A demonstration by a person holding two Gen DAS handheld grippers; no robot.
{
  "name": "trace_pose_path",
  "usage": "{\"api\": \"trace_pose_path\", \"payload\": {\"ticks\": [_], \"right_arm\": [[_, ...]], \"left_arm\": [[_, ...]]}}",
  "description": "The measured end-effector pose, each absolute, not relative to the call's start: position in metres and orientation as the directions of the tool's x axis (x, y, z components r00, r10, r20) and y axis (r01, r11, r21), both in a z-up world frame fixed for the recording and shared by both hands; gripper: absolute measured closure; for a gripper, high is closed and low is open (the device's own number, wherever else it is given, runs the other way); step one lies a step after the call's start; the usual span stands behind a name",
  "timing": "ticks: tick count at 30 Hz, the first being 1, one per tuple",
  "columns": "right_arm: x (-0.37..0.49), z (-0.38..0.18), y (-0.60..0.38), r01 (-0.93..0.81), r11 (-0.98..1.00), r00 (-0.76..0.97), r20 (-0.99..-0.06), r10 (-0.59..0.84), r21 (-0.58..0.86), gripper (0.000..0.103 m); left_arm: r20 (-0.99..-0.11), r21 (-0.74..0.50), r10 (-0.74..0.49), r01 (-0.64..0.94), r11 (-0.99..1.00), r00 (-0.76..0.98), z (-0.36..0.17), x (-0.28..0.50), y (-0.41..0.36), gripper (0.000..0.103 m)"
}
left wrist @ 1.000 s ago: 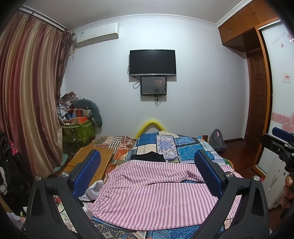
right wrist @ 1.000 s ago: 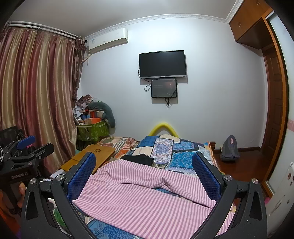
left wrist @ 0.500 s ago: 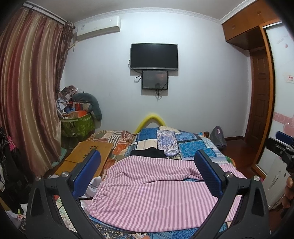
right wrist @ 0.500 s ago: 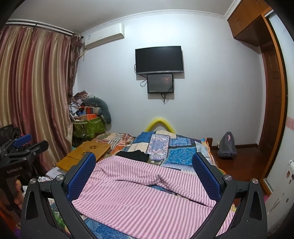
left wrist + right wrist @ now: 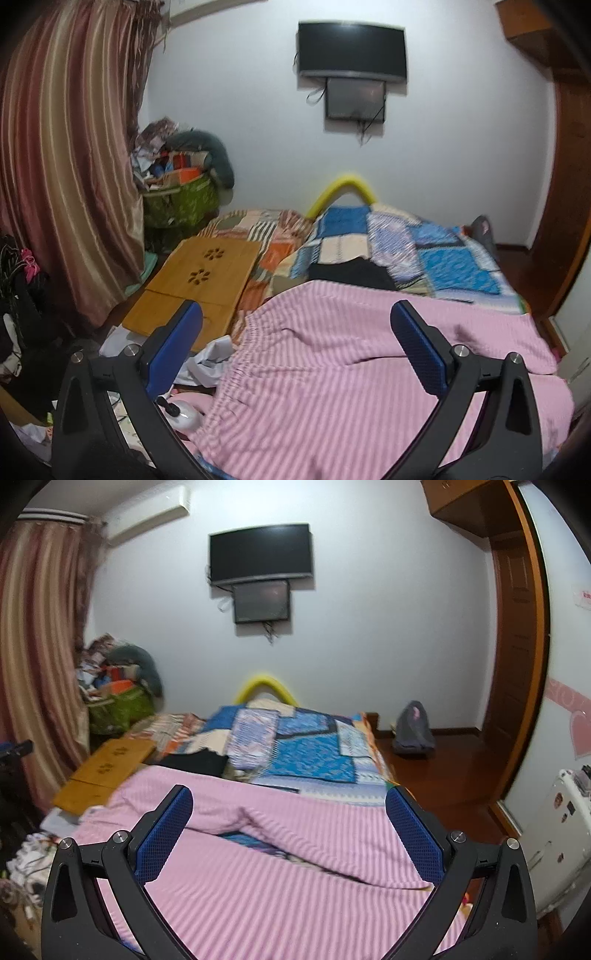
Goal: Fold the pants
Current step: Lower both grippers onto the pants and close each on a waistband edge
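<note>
Two tools, left tool (image 5: 295, 325) and right tool (image 5: 289, 803), each with jaws spread wide and empty, above pink striped pants (image 5: 332, 387) lying flat on the bed (image 5: 314, 753).

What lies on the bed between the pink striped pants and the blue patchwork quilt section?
A black garment lies between the striped pants and the patchwork quilt, clearest in the left wrist view.

I see the pink-and-white striped pants (image 5: 332, 387) spread flat but wrinkled across the bed's near end, elastic waistband at its left edge, legs parted rightward.
</note>
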State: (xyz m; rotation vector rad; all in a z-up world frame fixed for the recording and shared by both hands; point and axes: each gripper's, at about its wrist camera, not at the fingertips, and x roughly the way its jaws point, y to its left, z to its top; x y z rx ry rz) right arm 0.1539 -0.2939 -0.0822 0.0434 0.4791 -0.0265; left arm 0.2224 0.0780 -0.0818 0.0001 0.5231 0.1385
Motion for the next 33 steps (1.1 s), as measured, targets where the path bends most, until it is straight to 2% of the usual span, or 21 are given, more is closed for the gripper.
{"api": "trace_pose_path", "payload": {"ticks": [4, 9, 17, 24, 28, 33], "right_arm": [[0.18, -0.103, -0.309, 0.062, 0.998, 0.848, -0.528, -0.046, 0.012, 0.0], [0.21, -0.132, -0.323, 0.096, 0.99, 0.806, -0.576, -0.139, -0.105, 0.0], [0.268, -0.171, -0.349, 0.12, 0.989, 0.719, -0.679, -0.147, -0.087, 0.0], [0.314, -0.213, -0.355, 0.108, 0.986, 0.64, -0.75, -0.166, -0.126, 0.0], [0.344, -0.235, -0.349, 0.064, 0.988, 0.607, -0.78, -0.153, -0.144, 0.0], [0.38, -0.255, -0.333, -0.022, 0.988, 0.584, -0.804, -0.113, -0.155, 0.001]], "left_arm": [[-0.556, 0.073, 0.172, -0.158, 0.985, 0.813, -0.108, 0.273, 0.097, 0.0], [-0.653, 0.075, 0.18, -0.173, 0.982, 0.736, -0.152, 0.337, 0.13, 0.0], [-0.761, 0.048, 0.192, -0.241, 0.969, 0.62, -0.223, 0.419, 0.175, 0.002], [-0.816, 0.108, 0.248, -0.283, 0.953, 0.522, -0.28, 0.477, 0.202, 0.005], [-0.854, 0.104, 0.23, -0.28, 0.954, 0.467, -0.311, 0.498, 0.215, 0.013], [-0.906, 0.041, 0.159, -0.294, 0.955, 0.392, -0.35, 0.522, 0.226, 0.013]]}}
